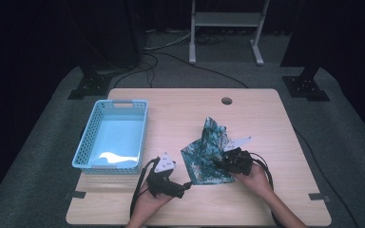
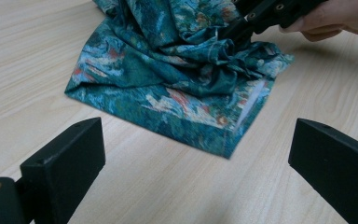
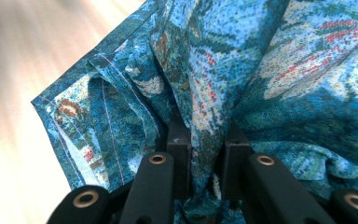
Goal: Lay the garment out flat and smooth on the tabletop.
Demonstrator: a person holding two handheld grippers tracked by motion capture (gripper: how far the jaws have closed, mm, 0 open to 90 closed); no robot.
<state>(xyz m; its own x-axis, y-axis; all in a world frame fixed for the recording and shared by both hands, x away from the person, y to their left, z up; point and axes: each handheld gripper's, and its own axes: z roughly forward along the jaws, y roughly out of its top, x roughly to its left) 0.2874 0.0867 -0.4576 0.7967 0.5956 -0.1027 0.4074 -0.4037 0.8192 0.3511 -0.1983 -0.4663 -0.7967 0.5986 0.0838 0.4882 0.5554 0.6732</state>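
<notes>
Basket (image 1: 87, 137) holds white sheet (image 1: 116, 157); cloth (image 1: 209, 152) outside.

The patterned cloth (image 2: 177, 79) is showing a fine woven texture (stitched hems), lying on the matt pale wood-grain table (image 1: 266, 118); the perforated basket (image 1: 111, 137) is looking like glossy blue plastic.

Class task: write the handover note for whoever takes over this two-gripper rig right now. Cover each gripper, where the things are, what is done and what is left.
Right gripper: shut on a bunched fold of the teal patterned cloth; fabric is pinched between its fingers.
Left gripper: open, holding nothing, resting near the cloth's front corner.
Cloth: lying crumpled on the light wooden table, right of the light blue plastic basket.
Done: one grasp taken.
Left: probably a second grasp with the left gripper, then fold or move the cloth; the basket may be its destination.
</notes>
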